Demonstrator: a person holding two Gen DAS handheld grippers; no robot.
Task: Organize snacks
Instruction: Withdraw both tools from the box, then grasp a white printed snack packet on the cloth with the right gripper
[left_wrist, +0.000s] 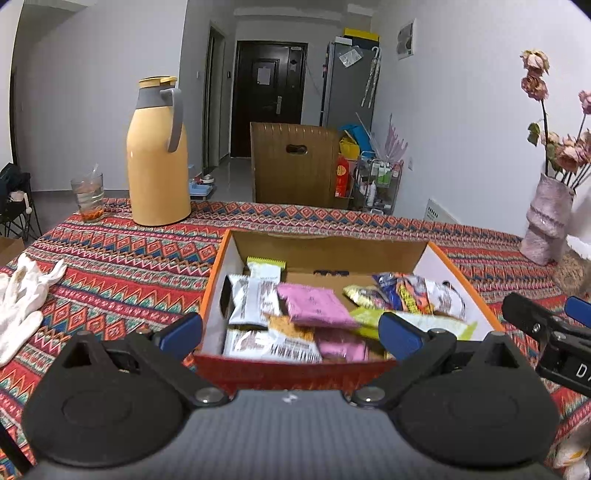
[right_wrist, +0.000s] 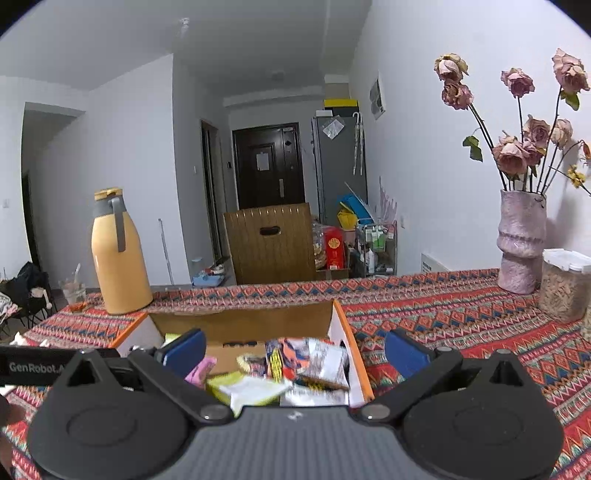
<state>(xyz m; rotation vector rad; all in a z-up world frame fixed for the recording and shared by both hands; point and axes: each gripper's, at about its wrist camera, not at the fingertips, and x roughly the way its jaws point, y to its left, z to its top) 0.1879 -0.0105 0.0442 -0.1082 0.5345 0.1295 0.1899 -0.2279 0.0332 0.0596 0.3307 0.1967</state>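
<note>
Mid-table, near front edge: cardboard box (left_wrist: 458, 275) packed with snack packets (left_wrist: 314, 304). Left gripper (left_wrist: 291, 332) and right gripper (right_wrist: 295, 350) hovering over it, jaws spread wide, nothing held.

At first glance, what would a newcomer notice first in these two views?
The open orange-edged box of mixed snack packets, a pink packet on top, sits mid-table on the patterned cloth. The yellow thermos jug stands far left, the vase of dried roses far right. Both the left tool and right tool hover open and empty at the box's near edge.
</note>
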